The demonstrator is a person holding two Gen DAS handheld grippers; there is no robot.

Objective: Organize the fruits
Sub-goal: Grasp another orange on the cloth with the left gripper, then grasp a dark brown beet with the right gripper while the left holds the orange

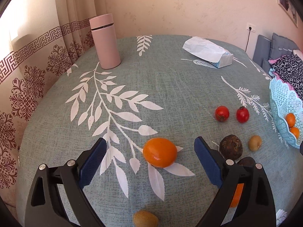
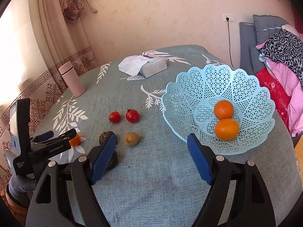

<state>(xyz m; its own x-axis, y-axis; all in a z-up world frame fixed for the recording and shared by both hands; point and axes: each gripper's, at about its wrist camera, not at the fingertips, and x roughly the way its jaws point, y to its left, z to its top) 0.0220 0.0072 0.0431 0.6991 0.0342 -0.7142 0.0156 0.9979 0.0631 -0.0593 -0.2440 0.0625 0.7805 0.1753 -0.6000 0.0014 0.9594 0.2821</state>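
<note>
Left gripper (image 1: 151, 158): fingers spread, a round orange fruit (image 1: 160, 152) lies on the table (image 1: 170, 87) between them, clear cloth either side. A dark brown rough fruit (image 1: 231, 146) crowds the right finger. Right gripper (image 2: 151, 151): bare cloth between its fingers; the pale blue lattice plastic basket (image 2: 191, 87) stands just beyond the right finger. The upright pink cylindrical flask (image 1: 105, 41) stands well apart.
</note>
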